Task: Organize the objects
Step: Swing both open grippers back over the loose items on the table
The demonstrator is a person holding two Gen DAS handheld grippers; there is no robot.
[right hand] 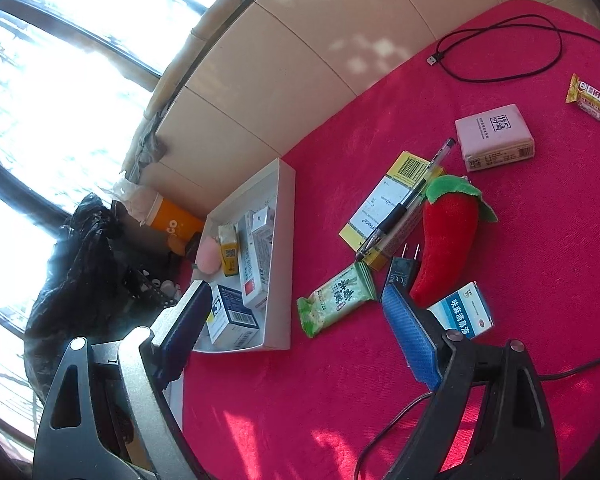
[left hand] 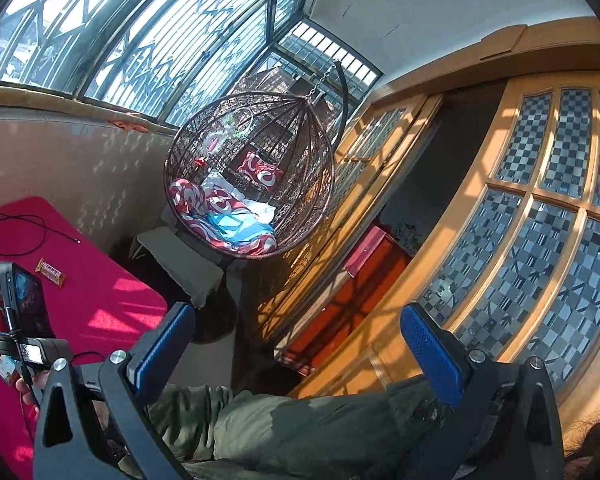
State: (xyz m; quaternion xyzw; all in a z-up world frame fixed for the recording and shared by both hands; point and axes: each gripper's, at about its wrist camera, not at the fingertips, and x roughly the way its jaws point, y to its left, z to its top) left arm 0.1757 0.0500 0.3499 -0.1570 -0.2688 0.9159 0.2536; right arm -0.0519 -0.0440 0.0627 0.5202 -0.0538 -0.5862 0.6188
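My right gripper (right hand: pixel 296 300) is open and empty, held above the pink table (right hand: pixel 340 392). A white tray (right hand: pixel 282 240) at the table's left edge holds several small medicine boxes and a pink egg-shaped object. A green snack packet (right hand: pixel 336 298) lies just beyond the gripper between its fingers. A black plug (right hand: pixel 400 270), a red plush chili (right hand: pixel 448 236), a blue-white box (right hand: pixel 464 310), a yellow box (right hand: pixel 392 200) with a pen (right hand: pixel 404 204) on it, a pink box (right hand: pixel 494 136) and a snack bar (right hand: pixel 596 102) lie to the right. My left gripper (left hand: pixel 296 320) is open and empty, raised and pointing away from the table.
A black USB cable (right hand: pixel 500 44) lies at the table's far side. A black bag (right hand: pixel 84 264) and an orange cup (right hand: pixel 172 222) sit beside the tray off the table. In the left wrist view a hanging wicker chair (left hand: pixel 248 172), a wooden glazed door (left hand: pixel 540 216) and the snack bar (left hand: pixel 51 272) show.
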